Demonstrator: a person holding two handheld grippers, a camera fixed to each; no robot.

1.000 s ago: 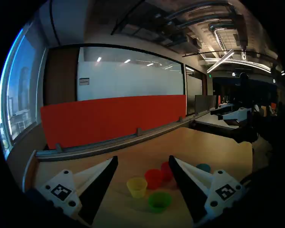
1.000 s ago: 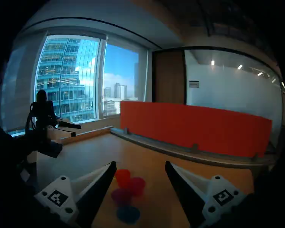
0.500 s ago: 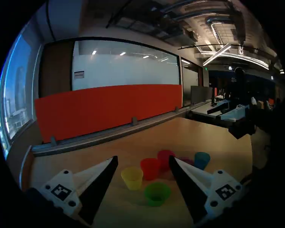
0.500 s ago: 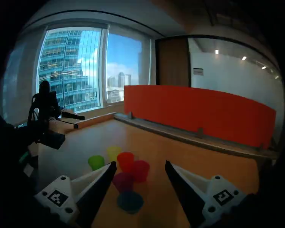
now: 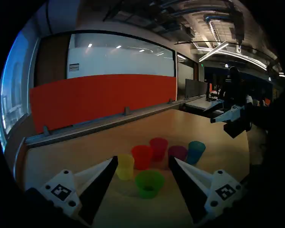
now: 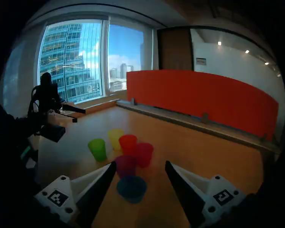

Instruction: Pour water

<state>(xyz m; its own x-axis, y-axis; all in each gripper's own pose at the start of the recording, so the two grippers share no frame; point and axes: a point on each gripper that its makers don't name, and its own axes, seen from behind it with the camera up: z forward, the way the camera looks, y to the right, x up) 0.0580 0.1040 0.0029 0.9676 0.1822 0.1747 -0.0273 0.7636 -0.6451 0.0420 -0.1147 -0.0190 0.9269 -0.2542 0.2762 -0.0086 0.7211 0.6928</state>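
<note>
Several small plastic cups stand grouped on the wooden table [image 5: 203, 125]. In the left gripper view a green cup [image 5: 149, 183] is nearest, with a yellow cup [image 5: 124, 166], an orange-red cup [image 5: 142, 156], a crimson cup [image 5: 158, 148], a purple cup [image 5: 177, 152] and a teal cup [image 5: 196, 151] behind it. My left gripper [image 5: 142, 158] hangs open above the green cup, holding nothing. In the right gripper view the teal cup [image 6: 131, 188] is nearest, then the purple cup [image 6: 125, 165]. My right gripper [image 6: 140, 163] is open over them, holding nothing.
An orange partition [image 5: 100, 97] on a rail runs along the table's far edge. Tall windows [image 6: 74, 60] lie beyond the table. The other gripper [image 5: 233, 117], held by a dark-sleeved person, hovers at the right; the opposite one [image 6: 55, 114] shows at the left.
Both views have tipped downward and come closer to the cups. The whole cluster now shows between the fingers in each view. Both grippers stay open.
</note>
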